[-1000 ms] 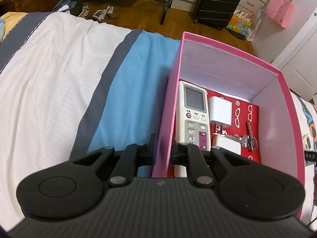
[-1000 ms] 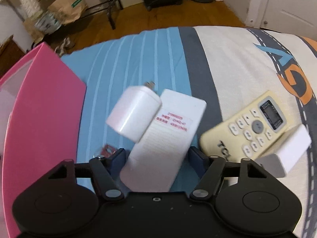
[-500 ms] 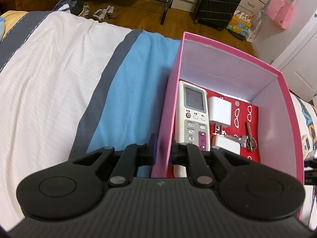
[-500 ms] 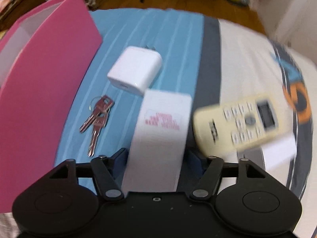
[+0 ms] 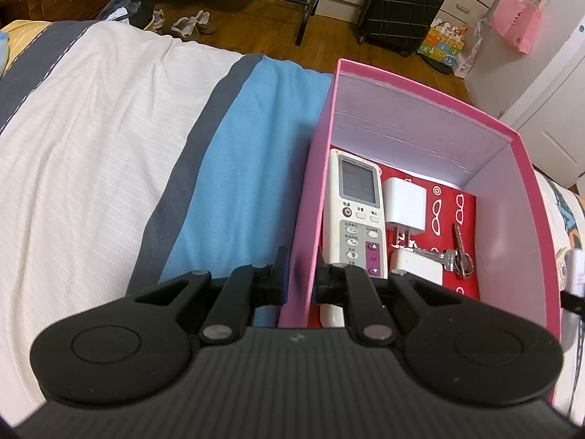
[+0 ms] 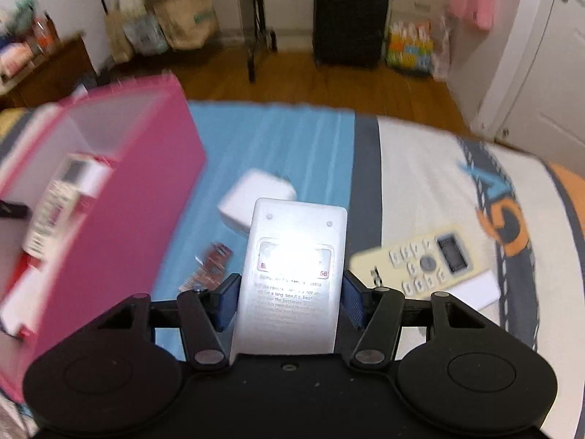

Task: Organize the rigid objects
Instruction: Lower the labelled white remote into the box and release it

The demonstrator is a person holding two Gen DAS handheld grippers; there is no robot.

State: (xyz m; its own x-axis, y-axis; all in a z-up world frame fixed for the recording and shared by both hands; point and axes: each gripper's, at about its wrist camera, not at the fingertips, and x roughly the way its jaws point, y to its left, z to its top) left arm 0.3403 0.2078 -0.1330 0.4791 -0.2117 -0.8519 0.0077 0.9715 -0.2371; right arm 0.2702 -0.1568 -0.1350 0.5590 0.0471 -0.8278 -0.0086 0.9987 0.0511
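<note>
My left gripper (image 5: 300, 274) is shut on the left wall of the pink box (image 5: 310, 197) on the bed. Inside lie a white remote (image 5: 356, 212), a white charger (image 5: 404, 203), another white adapter (image 5: 415, 269) and keys (image 5: 457, 256). My right gripper (image 6: 289, 301) is shut on a white remote (image 6: 292, 274), back side up, lifted above the bed, right of the pink box (image 6: 120, 219). On the bed below lie a white charger (image 6: 252, 197), red keys (image 6: 210, 265), a cream remote (image 6: 420, 263) and a white adapter (image 6: 475, 289).
The bed has a striped white, grey and blue cover (image 5: 109, 146). Beyond the bed's far edge is wood floor with a black suitcase (image 5: 402, 0), bags and a metal rack. A door stands at the right (image 6: 541, 91).
My right gripper has lifted the white remote off the bed and tilted up, so the box and room now show. The left gripper has held still on the box wall.
</note>
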